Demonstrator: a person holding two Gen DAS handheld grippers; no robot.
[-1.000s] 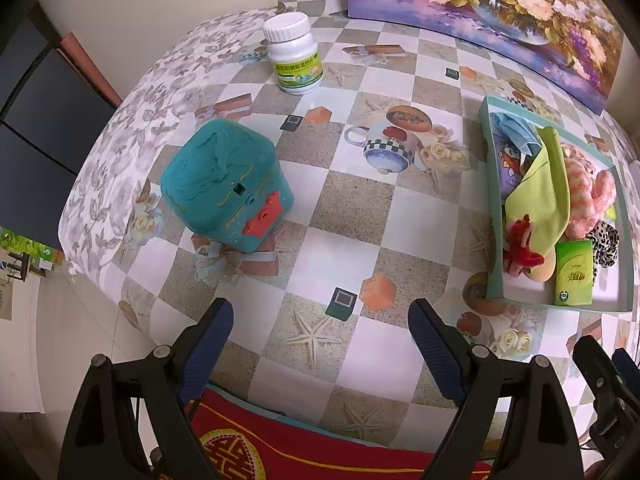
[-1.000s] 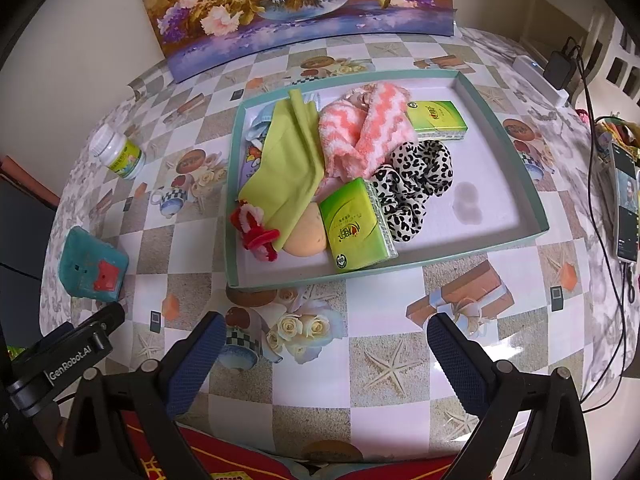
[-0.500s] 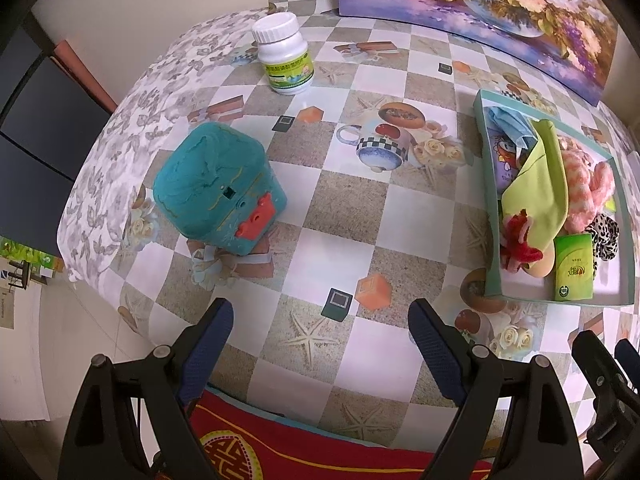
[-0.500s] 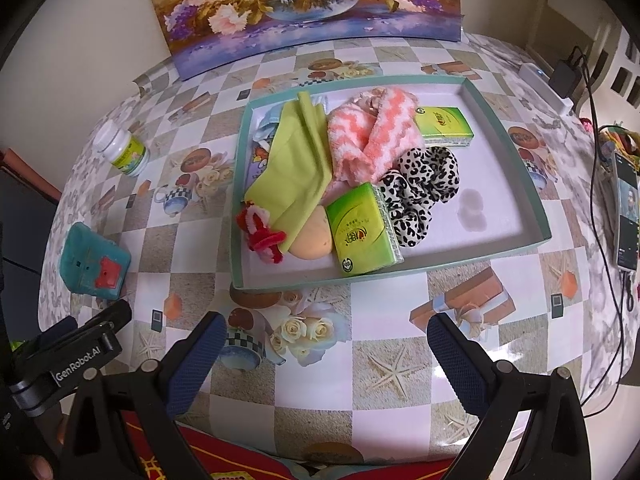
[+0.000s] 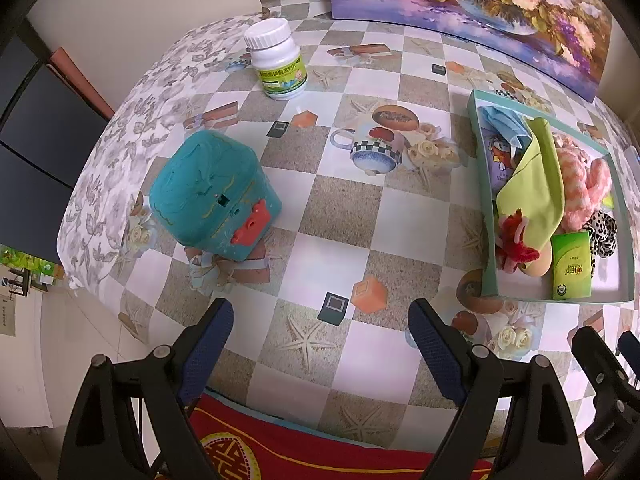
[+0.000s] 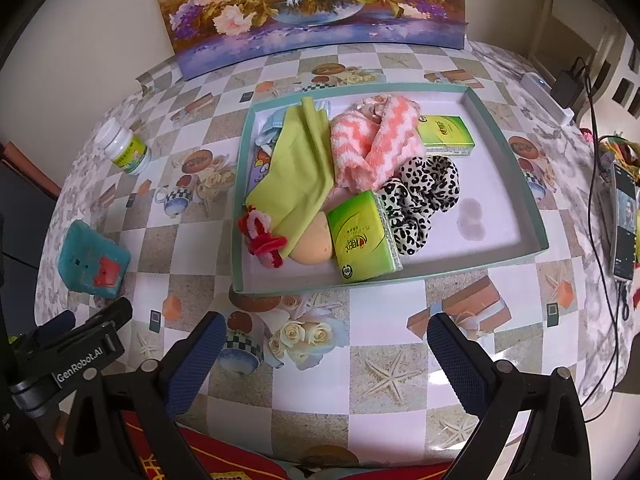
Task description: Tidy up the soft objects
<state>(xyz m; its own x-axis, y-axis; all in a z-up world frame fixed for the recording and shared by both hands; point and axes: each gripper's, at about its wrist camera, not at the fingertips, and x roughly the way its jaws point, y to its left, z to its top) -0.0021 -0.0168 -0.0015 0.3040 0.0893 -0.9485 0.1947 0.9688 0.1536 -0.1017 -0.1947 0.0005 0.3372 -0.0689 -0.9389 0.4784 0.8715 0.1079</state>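
A teal-rimmed tray [image 6: 516, 164] holds soft things: a green cloth [image 6: 300, 176], a pink-and-white fuzzy sock [image 6: 372, 144], a leopard scrunchie [image 6: 424, 196], a red scrunchie [image 6: 262, 240], a peach sponge [image 6: 314, 244] and two green tissue packs [image 6: 362, 240]. The tray also shows at the right of the left wrist view [image 5: 486, 216]. My left gripper [image 5: 320, 332] is open and empty over the near table edge. My right gripper [image 6: 324, 348] is open and empty in front of the tray.
A teal toy box with a red latch [image 5: 214, 206] and a white pill bottle [image 5: 278, 64] stand left of the tray. A flower painting [image 6: 308, 8] leans at the back. A phone [image 6: 624, 232] and cables lie at the right edge.
Both grippers have drawn back and up a little, so the table objects look slightly farther. Nothing on the table has moved.
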